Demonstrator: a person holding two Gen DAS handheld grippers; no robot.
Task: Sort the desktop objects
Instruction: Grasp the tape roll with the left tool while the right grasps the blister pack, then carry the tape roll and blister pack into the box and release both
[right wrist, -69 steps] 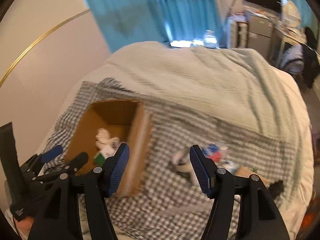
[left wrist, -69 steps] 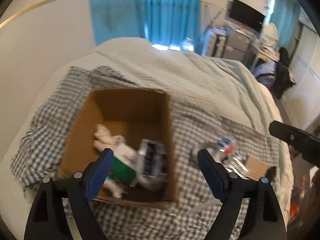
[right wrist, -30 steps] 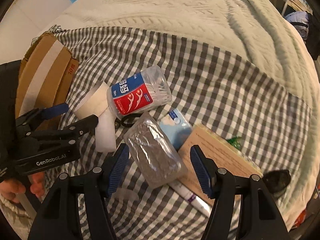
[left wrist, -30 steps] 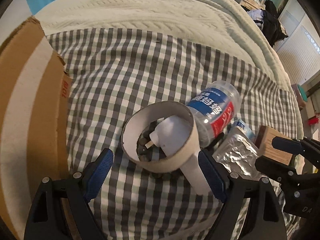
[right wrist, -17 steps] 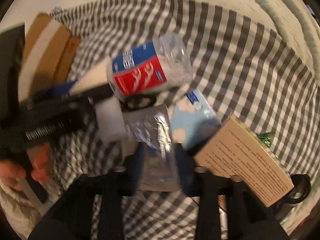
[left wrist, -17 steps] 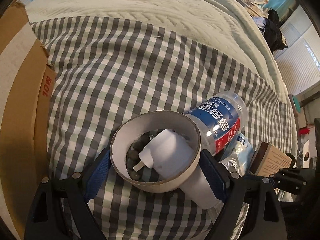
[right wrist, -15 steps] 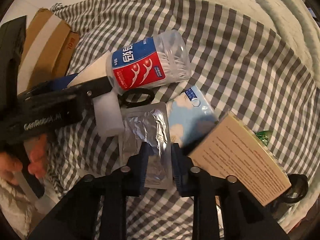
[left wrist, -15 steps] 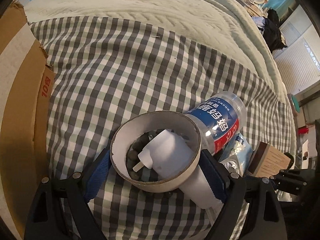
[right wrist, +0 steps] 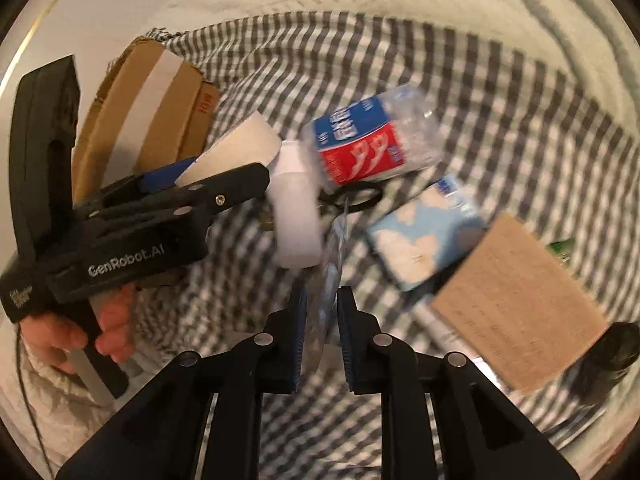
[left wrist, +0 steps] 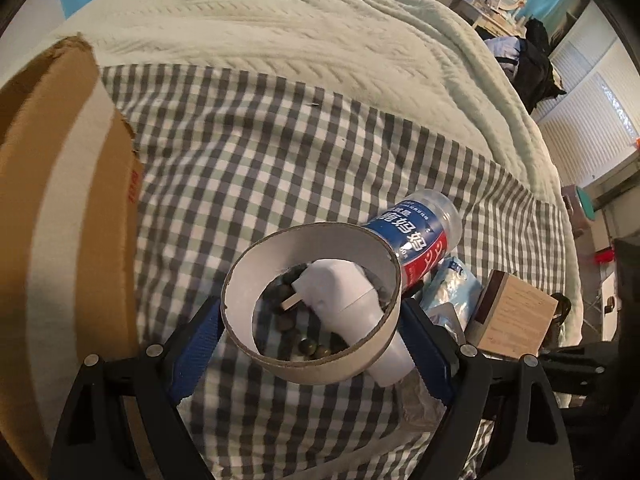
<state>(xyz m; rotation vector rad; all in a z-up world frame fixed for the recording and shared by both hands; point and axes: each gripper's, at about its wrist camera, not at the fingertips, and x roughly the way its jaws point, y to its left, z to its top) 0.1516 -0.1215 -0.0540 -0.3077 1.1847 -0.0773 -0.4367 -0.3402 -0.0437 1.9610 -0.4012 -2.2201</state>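
Left gripper (left wrist: 310, 334) around cardboard ring (left wrist: 311, 304), beside bottle (left wrist: 416, 236).

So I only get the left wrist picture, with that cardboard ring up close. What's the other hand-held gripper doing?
Observer: The right hand-held gripper is shut on a silver foil blister pack, edge-on.
Operator: Anything hiding under the blue and red bottle?
Observer: Black scissors handles poke out below it.
Operator: Who holds my side?
Observer: A bare hand grips the left hand-held gripper, which clamps the cardboard ring.
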